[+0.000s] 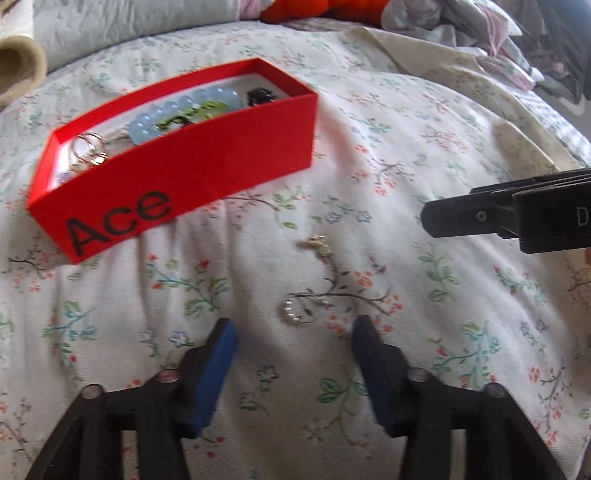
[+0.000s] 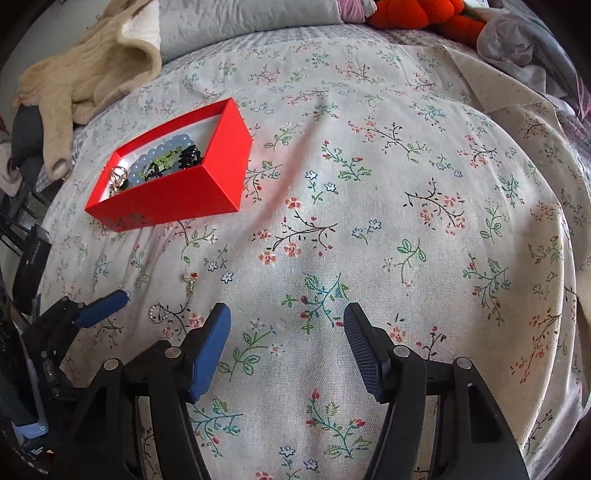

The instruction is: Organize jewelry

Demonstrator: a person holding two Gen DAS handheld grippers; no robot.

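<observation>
A red box (image 1: pixel 207 166) marked "Ace" lies on the floral bedspread and holds a pale blue bead bracelet (image 1: pixel 177 107), gold hoops (image 1: pixel 86 149), a green piece and a black piece. The box also shows in the right wrist view (image 2: pixel 184 192). A small pearl hoop earring (image 1: pixel 297 310) lies just ahead of my open, empty left gripper (image 1: pixel 293 332). A gold earring (image 1: pixel 319 245) lies a little farther on. My right gripper (image 2: pixel 286 321) is open and empty over bare cloth, right of both earrings: the pearl hoop (image 2: pixel 157 312) and the gold earring (image 2: pixel 191 280).
The right gripper's black body (image 1: pixel 517 218) reaches in from the right edge of the left wrist view. A beige knit garment (image 2: pixel 81 85), a grey pillow (image 2: pixel 240 26) and orange plush (image 2: pixel 424 14) lie at the bed's far side. Dark objects (image 2: pixel 31 258) stand at the left.
</observation>
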